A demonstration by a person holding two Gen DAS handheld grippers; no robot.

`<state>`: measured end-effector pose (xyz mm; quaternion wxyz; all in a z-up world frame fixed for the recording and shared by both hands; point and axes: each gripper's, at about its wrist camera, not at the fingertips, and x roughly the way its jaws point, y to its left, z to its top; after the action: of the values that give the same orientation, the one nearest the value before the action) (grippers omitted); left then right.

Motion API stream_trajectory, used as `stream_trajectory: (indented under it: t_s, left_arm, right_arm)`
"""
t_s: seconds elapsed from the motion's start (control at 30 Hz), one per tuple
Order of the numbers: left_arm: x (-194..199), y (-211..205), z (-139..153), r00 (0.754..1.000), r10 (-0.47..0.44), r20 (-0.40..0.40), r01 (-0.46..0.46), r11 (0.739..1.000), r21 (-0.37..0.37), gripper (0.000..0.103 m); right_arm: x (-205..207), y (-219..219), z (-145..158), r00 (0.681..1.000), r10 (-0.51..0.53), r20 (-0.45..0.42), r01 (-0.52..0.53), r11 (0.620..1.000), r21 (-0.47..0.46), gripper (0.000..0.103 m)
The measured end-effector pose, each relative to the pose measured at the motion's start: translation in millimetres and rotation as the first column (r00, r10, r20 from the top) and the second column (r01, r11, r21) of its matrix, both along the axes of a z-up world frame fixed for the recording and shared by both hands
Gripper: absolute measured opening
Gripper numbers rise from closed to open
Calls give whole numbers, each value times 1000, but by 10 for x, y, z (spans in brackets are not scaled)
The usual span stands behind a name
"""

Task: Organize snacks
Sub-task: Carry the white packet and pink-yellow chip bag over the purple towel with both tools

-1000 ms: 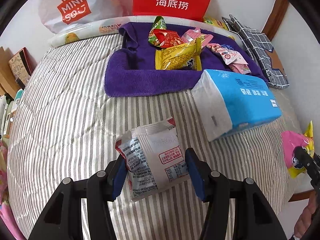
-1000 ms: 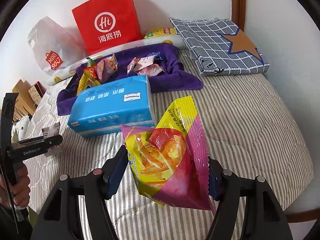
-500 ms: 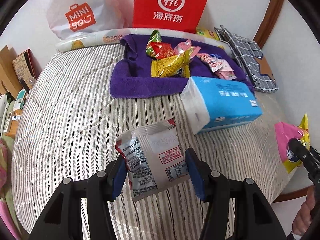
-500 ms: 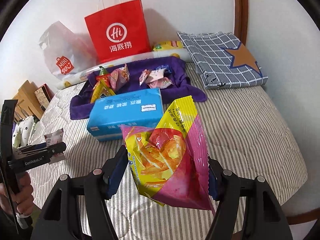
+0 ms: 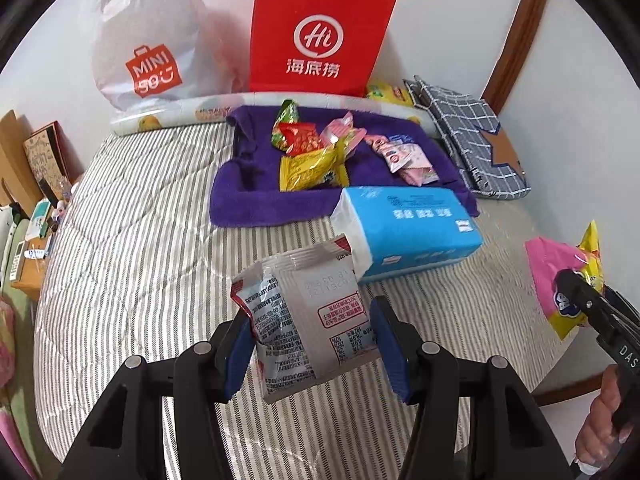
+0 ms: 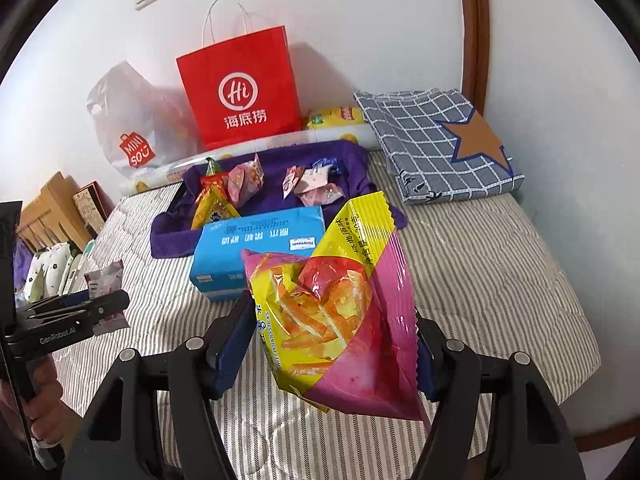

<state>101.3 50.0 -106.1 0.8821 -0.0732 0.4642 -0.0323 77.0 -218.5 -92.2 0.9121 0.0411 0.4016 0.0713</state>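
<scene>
Both tools have risen off the bed since the earlier frames, each taking a snack packet with it, so the striped bed cover now looks farther away beneath them and more of the wall and bags shows at the top. The left tool (image 5: 312, 344) is clamped on a silver-and-red packet (image 5: 304, 312), its blue pads pressing the packet's two side edges; the packet hangs clear of the bed (image 5: 132, 240). The right tool (image 6: 336, 344) grips a pink-and-yellow bag of potato sticks (image 6: 340, 312) in the same way, held upright and also off the cover.

Beyond them lies a blue tissue pack (image 5: 412, 228) on the bed, just in front of a purple towel (image 5: 248, 196) where several other snacks (image 5: 312, 156) are already gathered. Behind the towel a red paper bag (image 5: 316, 36) and a white plastic bag (image 5: 148, 48) stand against the wall, with a folded checked cloth (image 5: 472, 140) to the right.

Judging by this, both pick-ups are done and the carry is under way; the likely destination is the pile on the purple towel, past the tissue pack, though a bag could equally be meant.
</scene>
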Motion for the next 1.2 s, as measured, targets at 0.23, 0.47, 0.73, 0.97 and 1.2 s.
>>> stream_trajectory:
  t_s: [0.23,0.47,0.73,0.97,1.2]
  left_arm:
    - [11,-26,195,999,-11,37,11,1000,-6,54]
    - [70,-41,411,997,-29,74,30,999,-13,54]
    - [204,-36,587,994,-38,107,40,999,-17,54]
    - [370,-49,678,991,-46,126,49,999,-20,54]
    - [557,-97,741,989,-62,137,64,998,-11,54]
  right_arm:
    - [17,7,129,999,-15,33,15,1000,-19,68]
    - [82,36,313,998,-17,66,19,1000,-20,68]
    - [219,78,493,994,-17,104,19,1000,-20,68]
    - [427,107,595,992,-15,125,17,1000,-19,68]
    - [653,121,663,990,-10,141,13,1000,-21,68]
